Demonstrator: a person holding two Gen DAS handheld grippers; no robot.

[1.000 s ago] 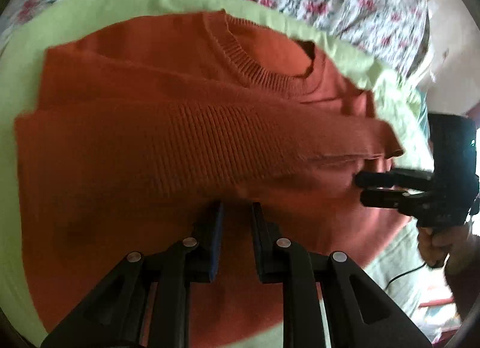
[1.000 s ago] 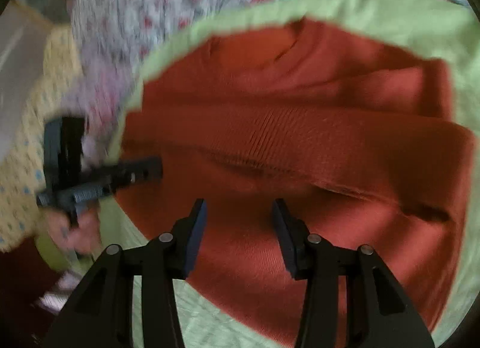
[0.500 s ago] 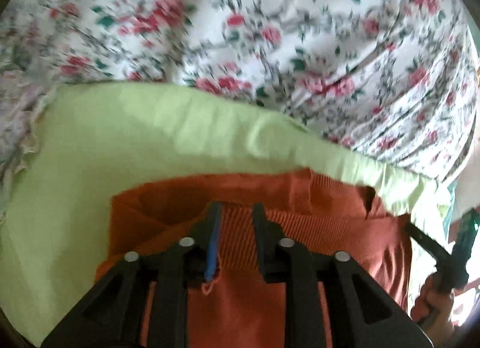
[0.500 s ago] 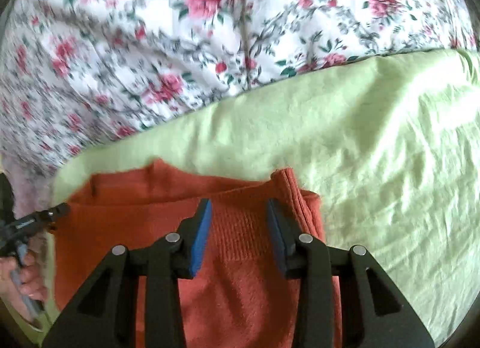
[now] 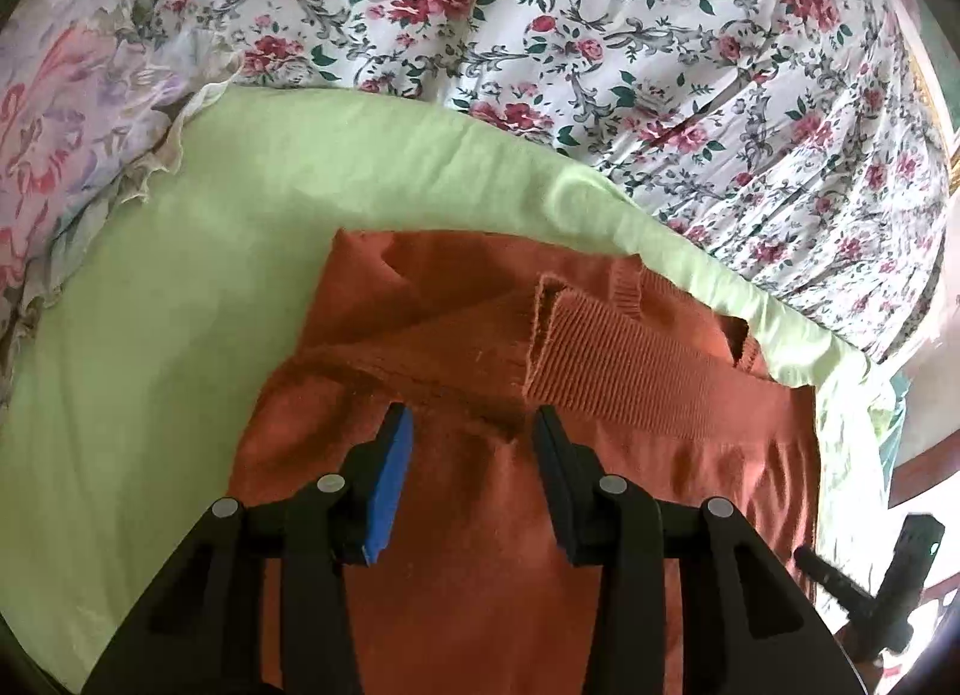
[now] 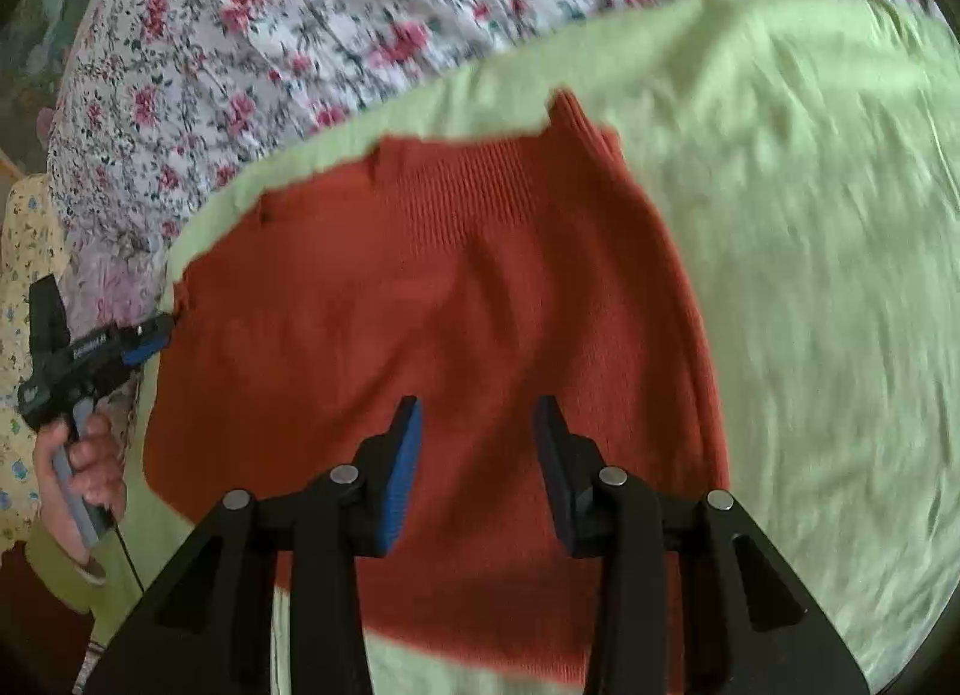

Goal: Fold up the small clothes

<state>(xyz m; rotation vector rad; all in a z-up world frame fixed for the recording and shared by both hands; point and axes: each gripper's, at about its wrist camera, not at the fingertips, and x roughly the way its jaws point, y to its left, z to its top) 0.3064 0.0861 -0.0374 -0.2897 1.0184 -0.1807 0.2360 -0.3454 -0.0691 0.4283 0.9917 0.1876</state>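
Observation:
A rust-orange knit sweater [image 5: 540,383] lies folded over itself on a light green sheet [image 5: 180,287]; its ribbed hem sits near the far edge. It also shows in the right wrist view [image 6: 432,299]. My left gripper [image 5: 471,425] is open and empty just above the sweater's folded edge. My right gripper [image 6: 477,413] is open and empty above the sweater's middle. The left gripper appears at the sweater's left edge in the right wrist view [image 6: 144,335], and the right gripper at the lower right in the left wrist view [image 5: 840,581].
A floral bedspread [image 5: 600,35] lies beyond the green sheet. A pink ruffled pillow [image 5: 66,125] sits at the far left. The green sheet [image 6: 810,275] spreads wide to the right of the sweater.
Both grippers carried the sweater's hem forward over the body, then opened and let go. Both have since pulled back a little; the sweater lies folded.

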